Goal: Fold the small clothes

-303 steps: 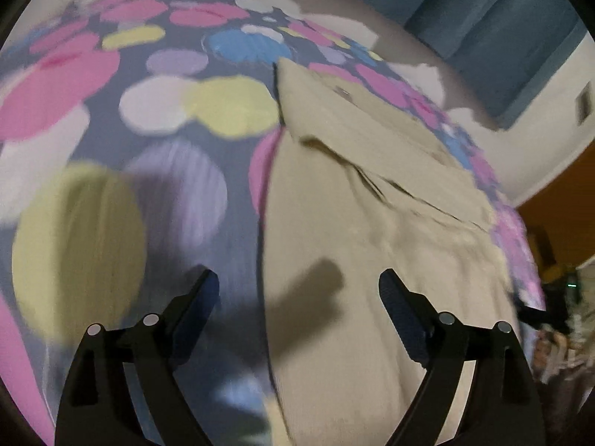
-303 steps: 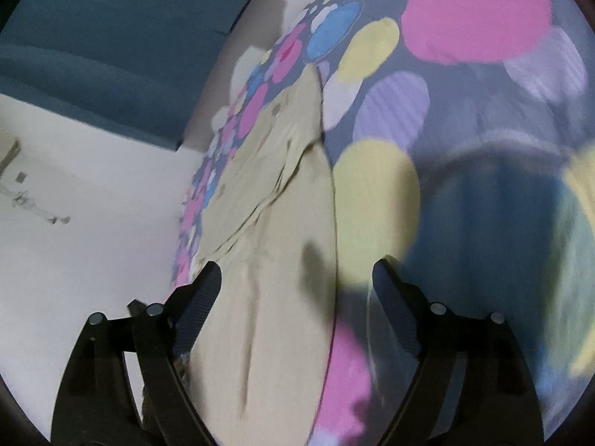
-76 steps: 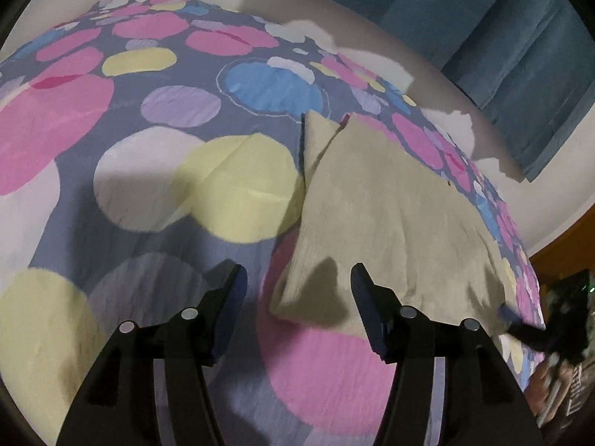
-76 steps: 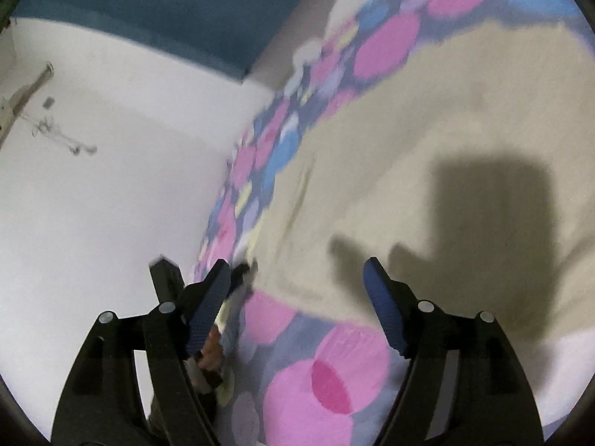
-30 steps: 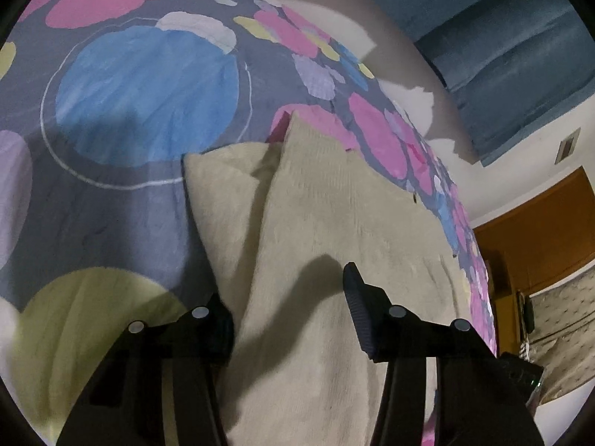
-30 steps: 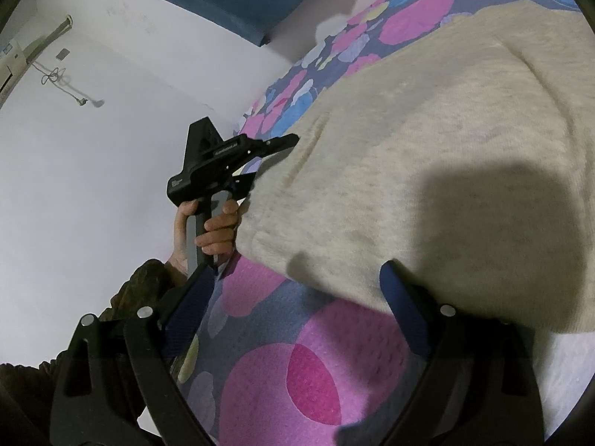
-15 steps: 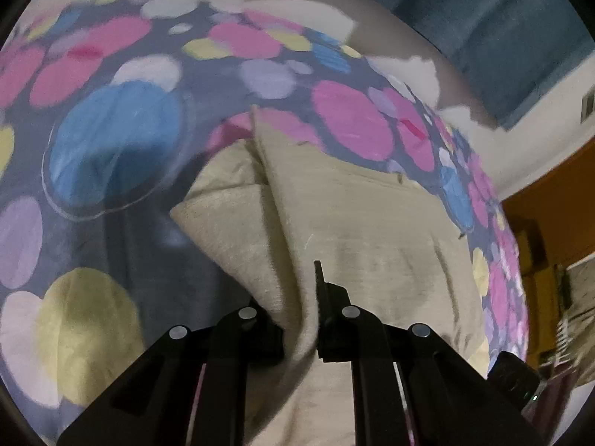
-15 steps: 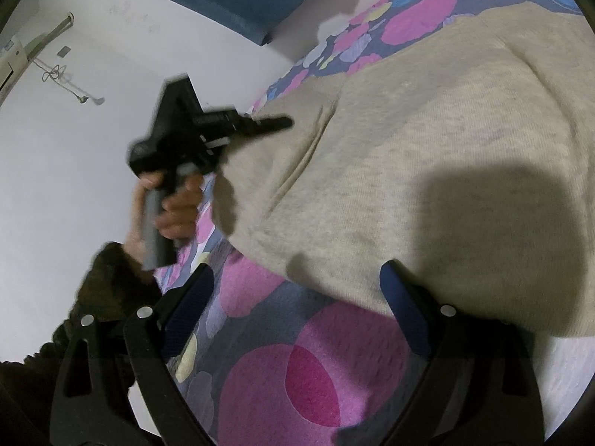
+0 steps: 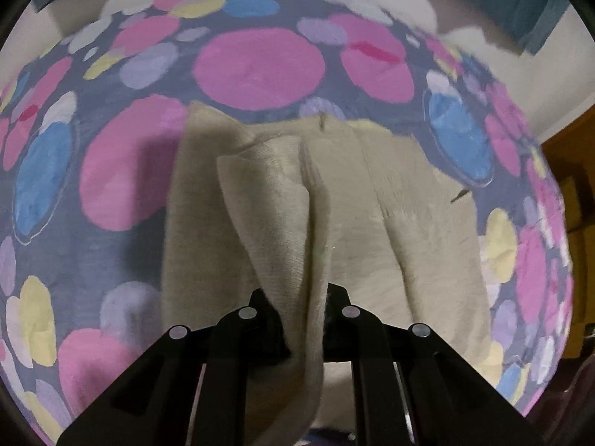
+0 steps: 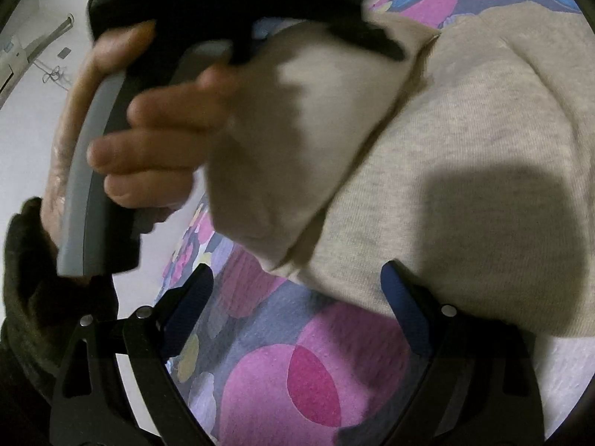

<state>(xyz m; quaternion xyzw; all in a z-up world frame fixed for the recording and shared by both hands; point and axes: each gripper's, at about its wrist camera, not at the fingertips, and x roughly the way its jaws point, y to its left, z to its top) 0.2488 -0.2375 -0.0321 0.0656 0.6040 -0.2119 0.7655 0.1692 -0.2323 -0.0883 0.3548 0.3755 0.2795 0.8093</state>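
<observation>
Since a second ago the left gripper (image 9: 305,319) has clamped the beige garment (image 9: 282,223), lifting its edge; right gripper (image 10: 297,297) stays open, empty.

Your left gripper (image 9: 305,330) is showing black arms with round silver screws; your right gripper (image 10: 297,290) is showing blue pads; your hand (image 10: 122,141) is gripping a grey-edged handle, sleeve (image 10: 33,282) apparently dark olive.

Beige knit garment (image 9: 372,223), partly folded, lies flat on the bed w/ polka-dot sheet (image 9: 260,63). One edge is lifted off the bed, bunched into a vertical fold and hanging in soft pleats.
</observation>
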